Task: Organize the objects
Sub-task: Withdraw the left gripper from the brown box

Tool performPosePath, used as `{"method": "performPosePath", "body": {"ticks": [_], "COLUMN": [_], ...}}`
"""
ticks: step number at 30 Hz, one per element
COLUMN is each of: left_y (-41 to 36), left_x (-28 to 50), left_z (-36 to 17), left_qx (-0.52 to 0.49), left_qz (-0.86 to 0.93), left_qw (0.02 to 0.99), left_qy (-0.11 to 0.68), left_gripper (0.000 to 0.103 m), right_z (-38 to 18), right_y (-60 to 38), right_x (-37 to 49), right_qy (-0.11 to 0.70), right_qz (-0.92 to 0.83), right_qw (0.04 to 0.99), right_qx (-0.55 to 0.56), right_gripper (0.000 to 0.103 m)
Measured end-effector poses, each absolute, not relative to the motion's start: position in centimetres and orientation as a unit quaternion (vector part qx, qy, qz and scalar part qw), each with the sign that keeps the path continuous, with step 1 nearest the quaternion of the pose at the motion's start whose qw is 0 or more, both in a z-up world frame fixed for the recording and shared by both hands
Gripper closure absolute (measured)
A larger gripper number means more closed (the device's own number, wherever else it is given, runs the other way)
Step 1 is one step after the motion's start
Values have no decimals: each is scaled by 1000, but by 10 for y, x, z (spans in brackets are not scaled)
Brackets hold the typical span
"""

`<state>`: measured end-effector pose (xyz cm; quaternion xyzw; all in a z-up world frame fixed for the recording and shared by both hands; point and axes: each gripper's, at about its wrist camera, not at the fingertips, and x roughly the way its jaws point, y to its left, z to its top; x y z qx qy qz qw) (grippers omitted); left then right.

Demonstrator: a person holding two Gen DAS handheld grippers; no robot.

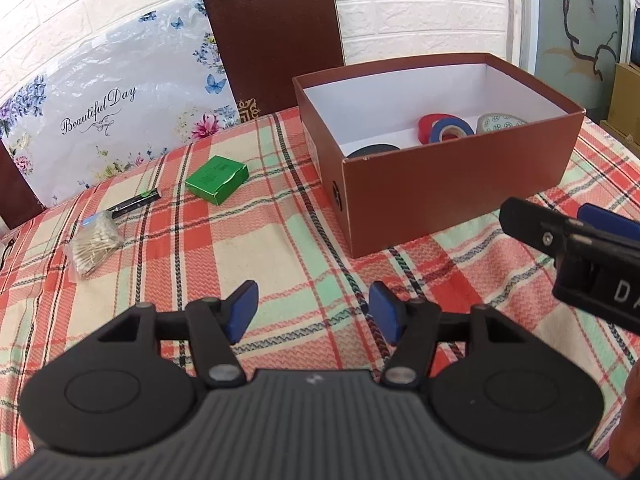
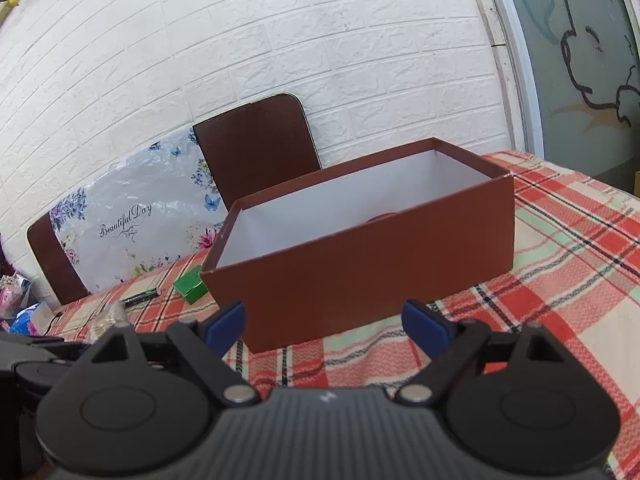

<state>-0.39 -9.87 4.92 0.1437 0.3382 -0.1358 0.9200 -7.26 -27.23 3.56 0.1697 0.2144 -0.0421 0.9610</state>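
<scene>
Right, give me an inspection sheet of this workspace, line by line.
Surface: plaid tablecloth.
Job's things: open brown box holds blue tape roll, red roll, black roll, patterned roll; green box, pen, bagged cotton swabs lie left of it.
Clutter: nothing seen.
Grippers: left claw open, empty; right claw open, empty, facing the box.
Cables: nothing seen.
Surroundings: brick wall, chair back, floral bag.

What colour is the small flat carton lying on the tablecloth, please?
Green; the small carton shows best in the left wrist view.
</scene>
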Motion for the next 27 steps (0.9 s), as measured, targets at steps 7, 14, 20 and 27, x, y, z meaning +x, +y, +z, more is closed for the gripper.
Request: {"method": "performPosePath", "body": {"ticks": [7,14,20,27], "left_y": [-103,-104,-103,-100], "left_x": [-3,-3,-3,-6], "left_z": [45,39,38,36], "left_qx": [149,151,151,149], "left_qz": [-135,-139,-136,-133], "left_qw": [918,914,915,915], "left_qy": [342,349,350,351], "left_gripper": [38,38,37,37], "right_z": [28,22,20,20], "right_y": [-280,-284,-288,-287], "right_x": [-69,-65,-65,-66], "right_qy": [227,237,241,243], "right_qz": [-43,-42,-41,-40], "right_qw": [956,953,951,951], "right_qx": [182,186,190,187], "right_gripper": [14,14,14,13]}}
